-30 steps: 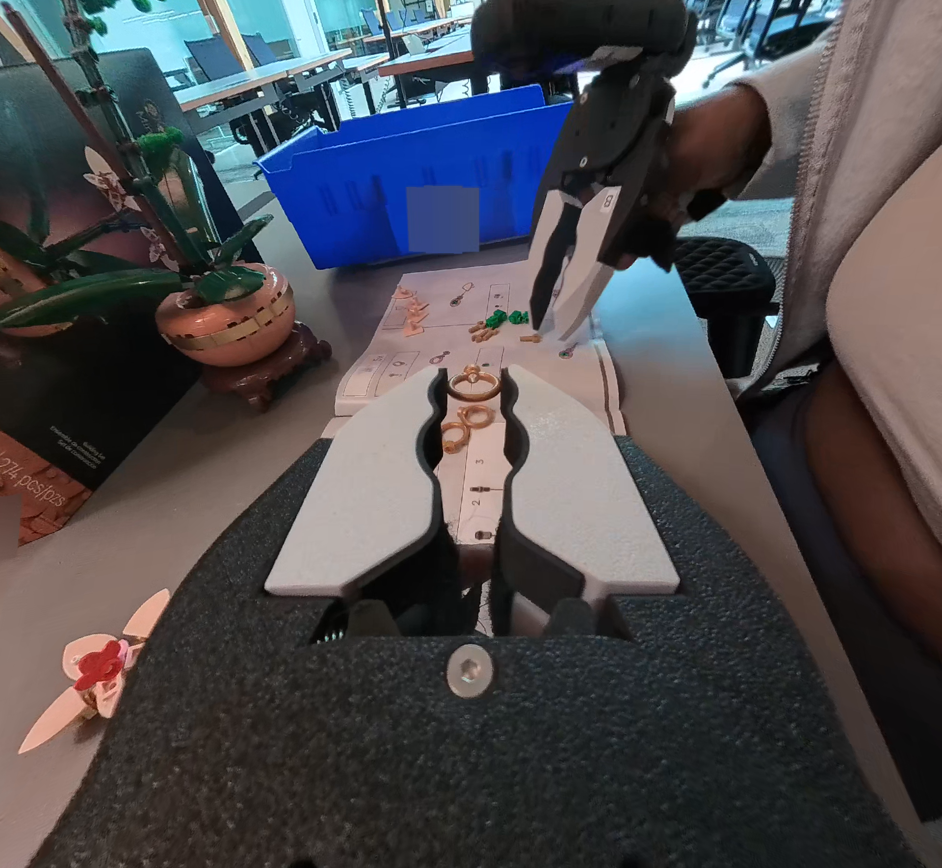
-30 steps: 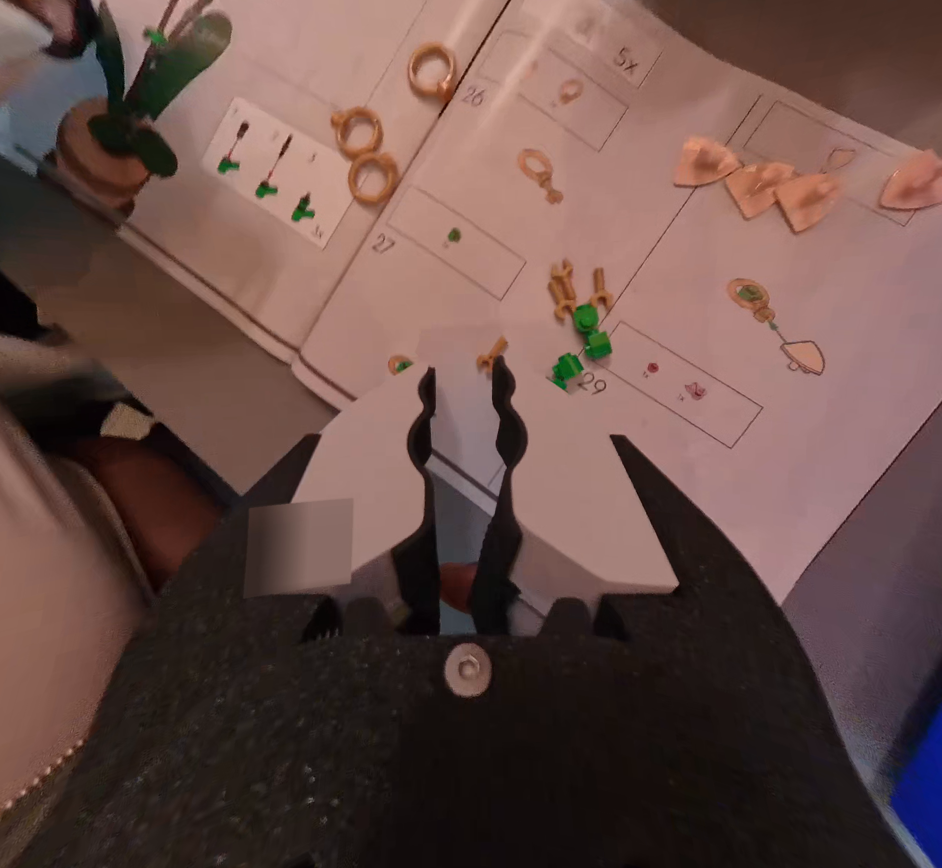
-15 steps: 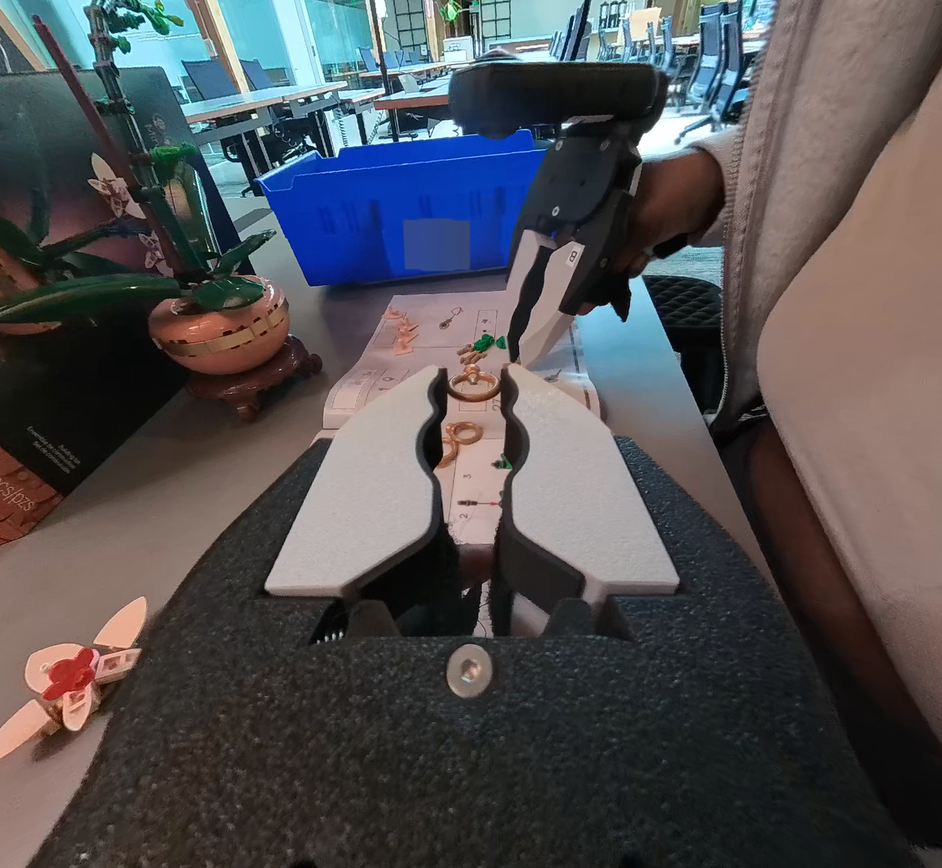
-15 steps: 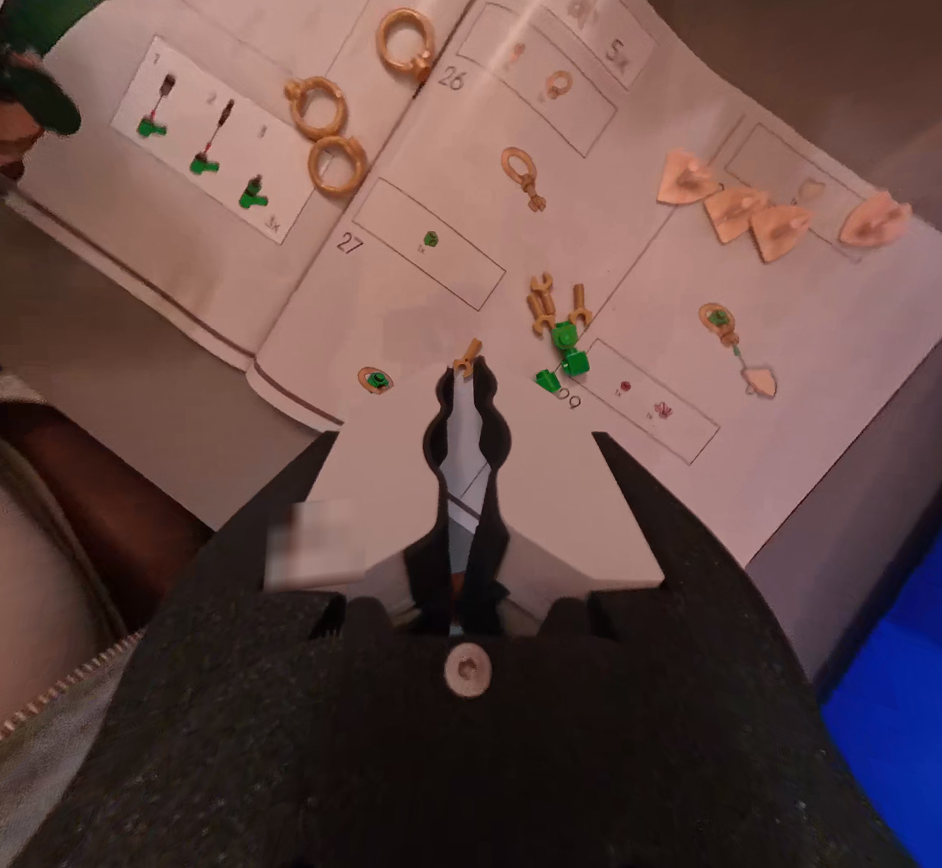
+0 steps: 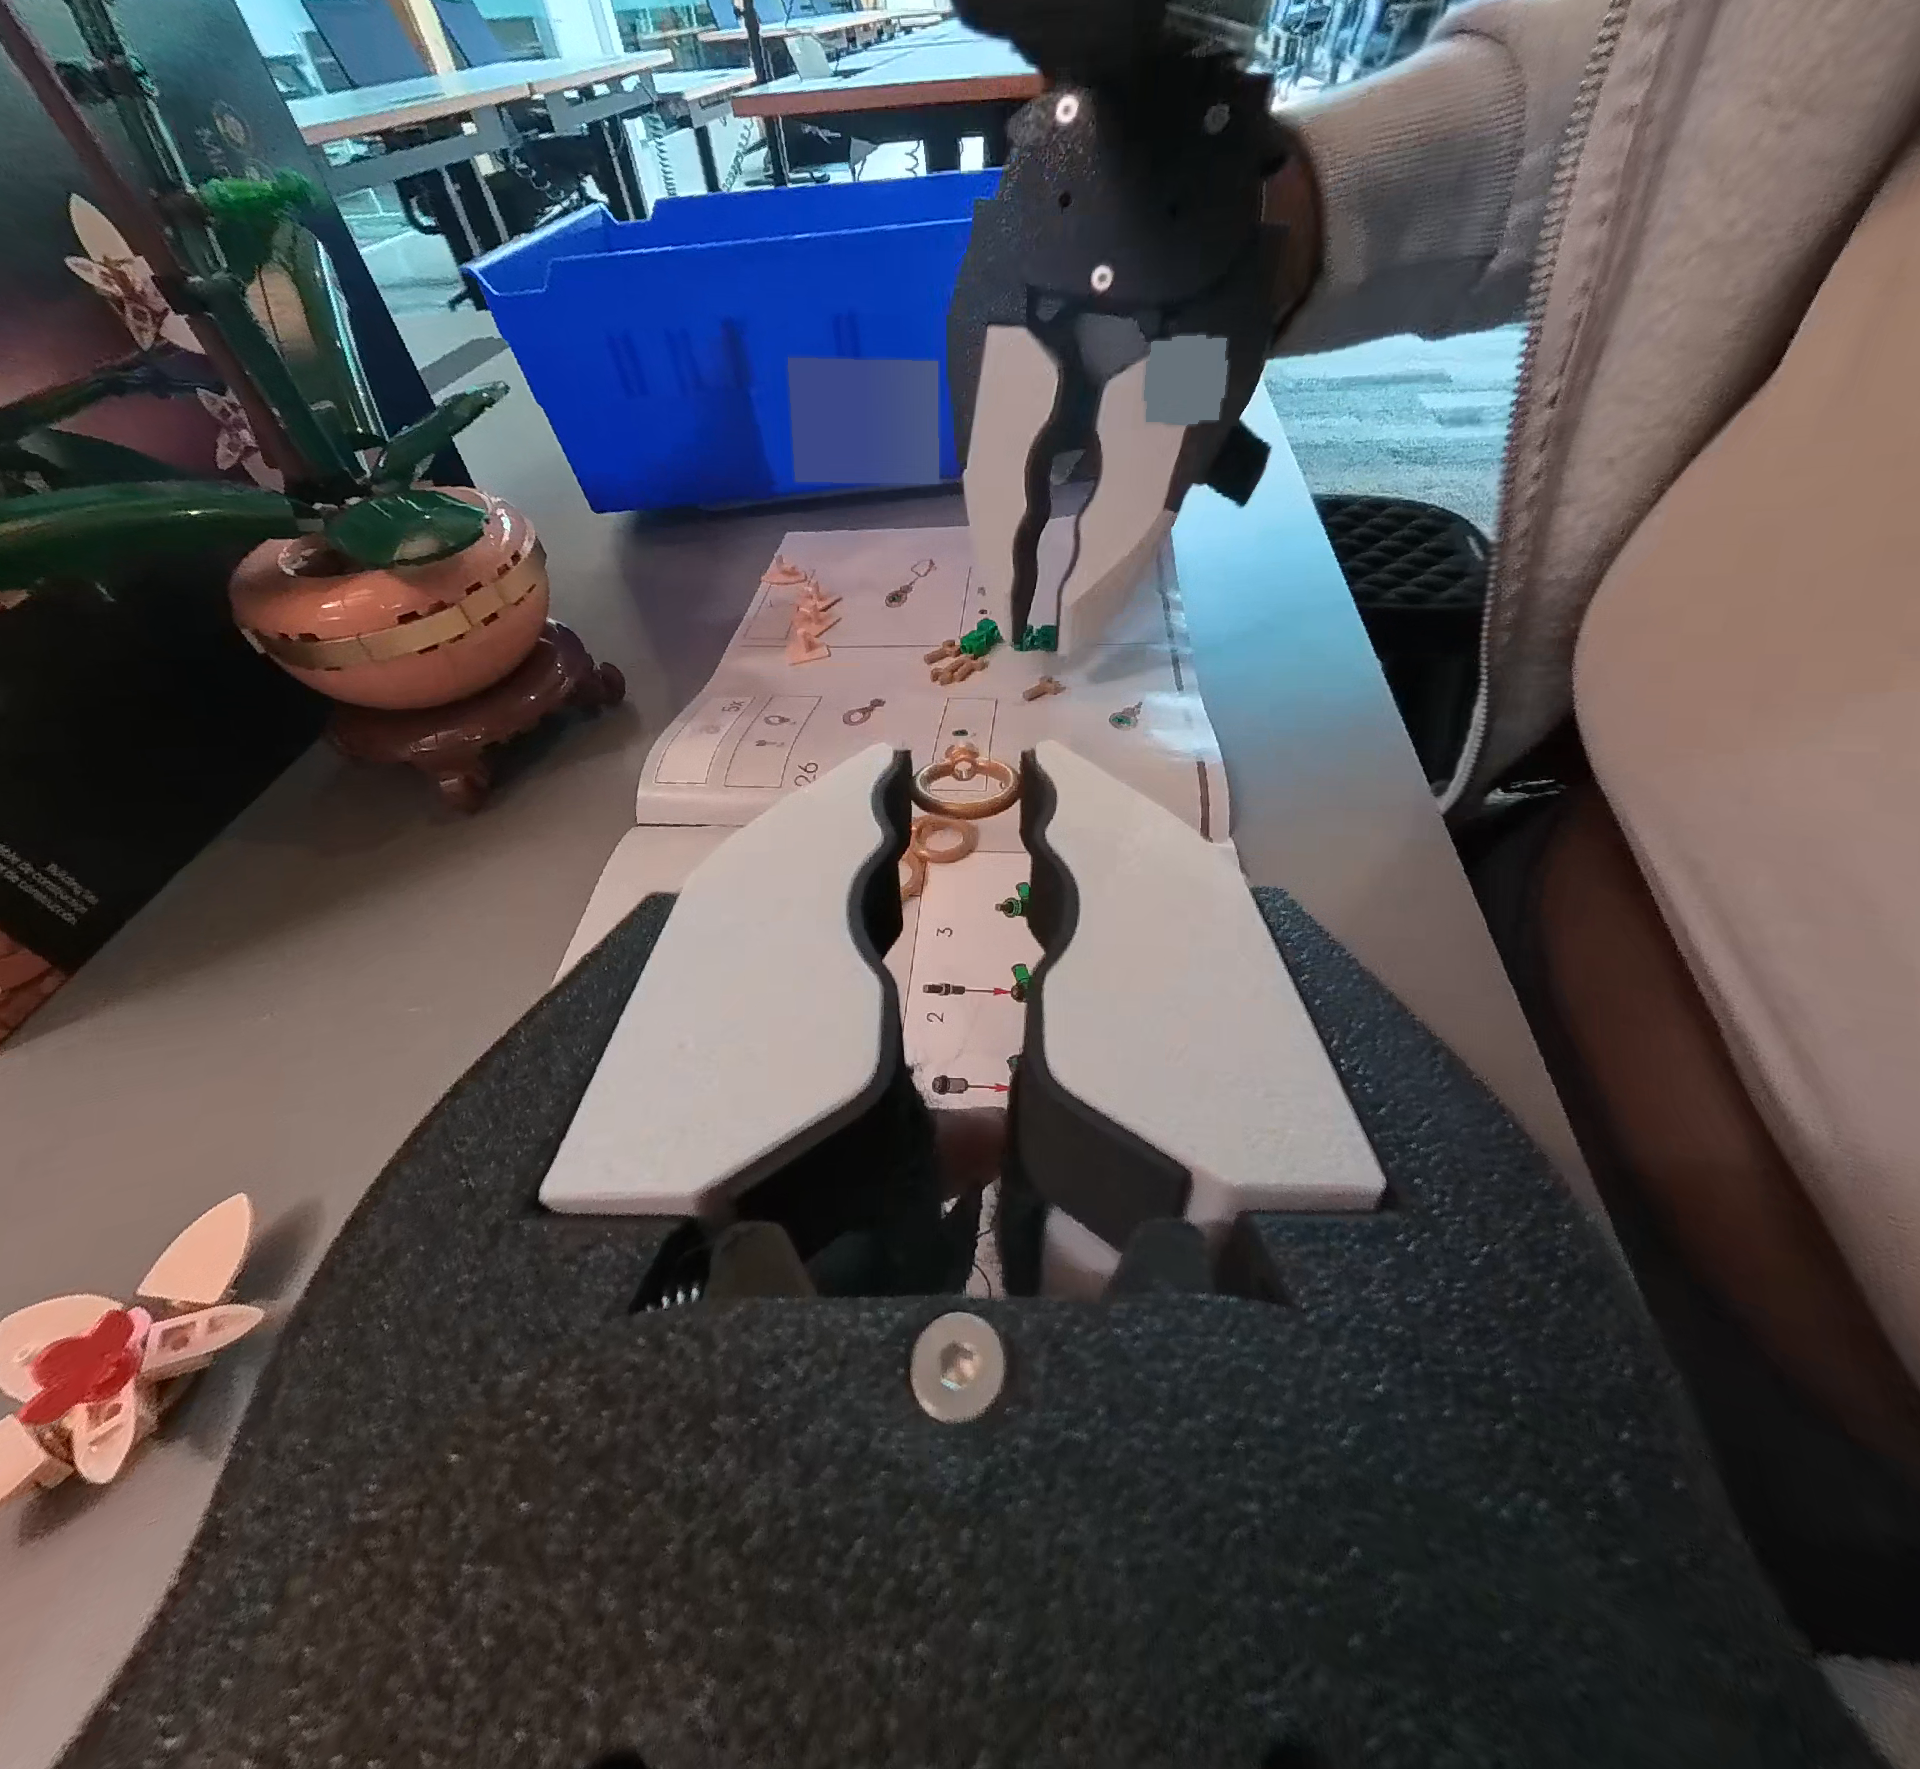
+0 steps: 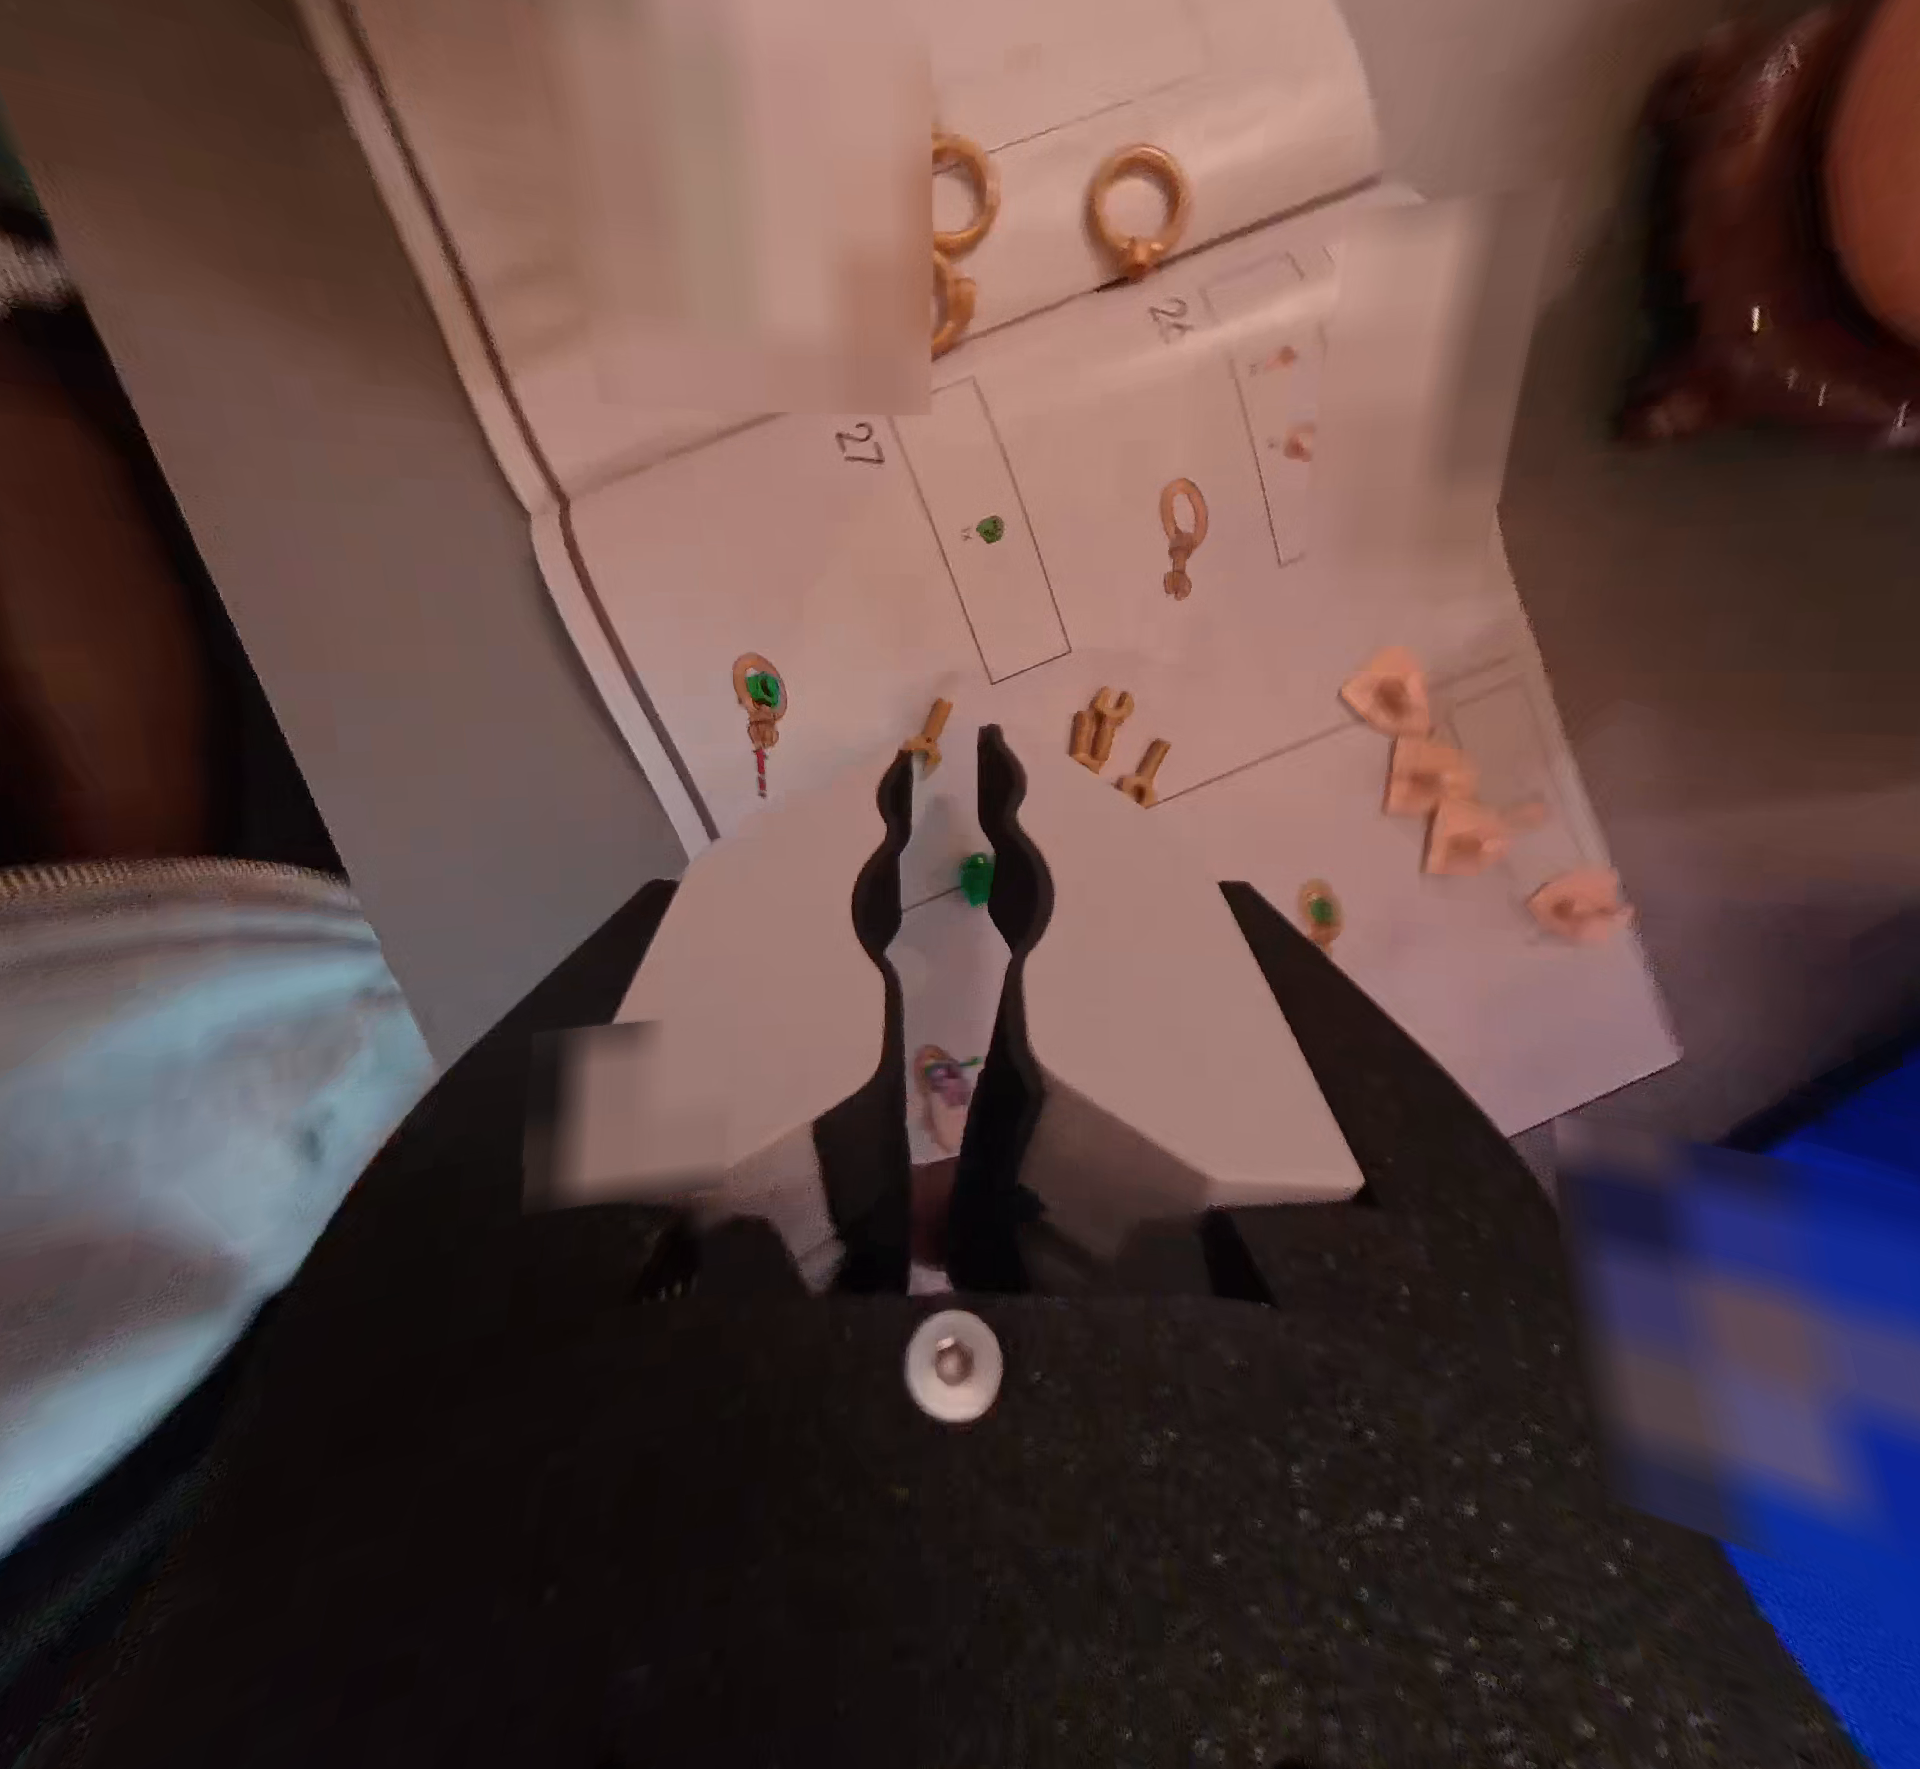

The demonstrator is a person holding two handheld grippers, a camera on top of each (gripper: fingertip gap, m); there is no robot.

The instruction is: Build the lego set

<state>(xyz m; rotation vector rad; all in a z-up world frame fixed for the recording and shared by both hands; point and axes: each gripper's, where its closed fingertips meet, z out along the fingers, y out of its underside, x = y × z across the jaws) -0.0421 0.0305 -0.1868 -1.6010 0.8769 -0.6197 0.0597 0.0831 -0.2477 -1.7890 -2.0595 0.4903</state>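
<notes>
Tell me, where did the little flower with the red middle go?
The flower lies on the grey table at the bottom-left of the left wrist view, beside the left gripper, nearer than the potted orchid model.

Daylight from windows at 11 o'clock makes the left wrist view bright and sharp, with wide-angle bending at its edges. The right wrist view is dim, pink-tinted and motion-blurred, worst toward 3 and 9 o'clock.

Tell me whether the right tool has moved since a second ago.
Yes. The right tool has come down toward the instruction booklet, its tips now at the small green pieces.
</notes>
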